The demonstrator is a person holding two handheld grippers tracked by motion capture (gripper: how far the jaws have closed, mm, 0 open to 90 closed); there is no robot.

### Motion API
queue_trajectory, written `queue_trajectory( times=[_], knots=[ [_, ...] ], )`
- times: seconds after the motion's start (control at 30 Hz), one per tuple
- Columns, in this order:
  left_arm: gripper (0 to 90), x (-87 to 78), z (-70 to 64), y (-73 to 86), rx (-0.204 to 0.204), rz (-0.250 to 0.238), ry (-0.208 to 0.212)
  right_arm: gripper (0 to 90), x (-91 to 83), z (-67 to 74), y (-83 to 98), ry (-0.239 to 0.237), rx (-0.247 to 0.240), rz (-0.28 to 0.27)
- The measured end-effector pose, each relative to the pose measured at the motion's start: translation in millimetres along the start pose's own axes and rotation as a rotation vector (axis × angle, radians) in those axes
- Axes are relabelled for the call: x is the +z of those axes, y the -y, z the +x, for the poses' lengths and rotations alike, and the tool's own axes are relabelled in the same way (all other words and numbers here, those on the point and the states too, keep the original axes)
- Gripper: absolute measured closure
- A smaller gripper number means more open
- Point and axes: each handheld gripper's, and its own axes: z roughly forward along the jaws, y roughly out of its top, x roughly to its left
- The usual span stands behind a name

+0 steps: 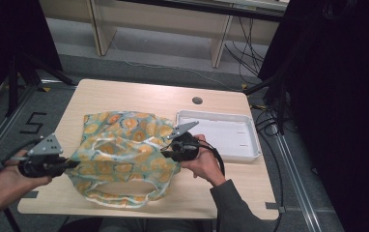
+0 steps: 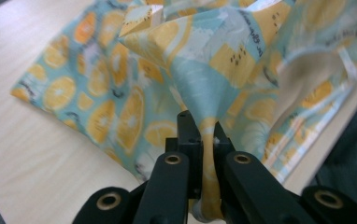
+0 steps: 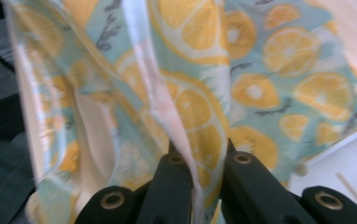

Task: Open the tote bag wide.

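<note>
A teal cloth printed with orange slices (image 1: 120, 150) lies spread on the wooden table (image 1: 139, 94), its near part lifted between both hands. My left gripper (image 1: 70, 165) is shut on the cloth's left edge; in the left gripper view the fabric (image 2: 204, 88) rises in a tent from the pinch at the left gripper's (image 2: 205, 135) tips. My right gripper (image 1: 165, 153) is shut on the right edge; in the right gripper view a fold of the cloth (image 3: 186, 102) runs down between the right gripper's (image 3: 197, 154) jaws. An oval opening in the cloth (image 1: 120, 187) shows near the front edge.
A white shallow tray (image 1: 250, 150) sits on the table's right side, just beyond my right hand. A small round hole (image 1: 197, 100) marks the tabletop at the back. Cables trail over the floor at the right, and table legs stand behind.
</note>
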Motion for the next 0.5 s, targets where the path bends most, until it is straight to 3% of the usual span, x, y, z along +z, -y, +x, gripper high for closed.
queue_trajectory(
  times=[0.1, 0.13, 0.17, 0.27, 0.33, 0.4, 0.5],
  knots=[
    [89.1, 4.8, 15.7, -15.4, -0.030, -0.008, -0.011, 90.0, 7.2, -13.6, -6.6, 0.048, 0.047, -0.014],
    [89.1, 13.0, 28.0, -24.1, -0.048, -0.019, -0.031, 90.0, 13.3, -23.7, -10.5, 0.057, 0.068, -0.020],
    [89.1, 13.0, 28.0, -24.1, -0.048, -0.019, -0.031, 90.0, 13.3, -23.7, -10.5, 0.057, 0.068, -0.020],
    [89.1, 35.4, 49.8, -30.4, -0.091, 0.002, -0.043, 86.7, 30.1, -41.9, -15.1, 0.090, 0.118, -0.011],
    [89.1, 52.3, 59.5, -29.5, -0.120, 0.038, -0.022, 81.7, 46.8, -51.9, -14.0, 0.124, 0.144, 0.035],
    [89.1, 67.0, 64.9, -26.0, -0.148, 0.075, -0.038, 73.5, 61.7, -60.1, -12.3, 0.179, 0.131, 0.110],
    [89.1, 84.9, 73.7, -16.9, -0.196, 0.138, -0.025, 59.3, 70.4, -59.7, -11.6, 0.236, 0.128, 0.156]
  ],
)
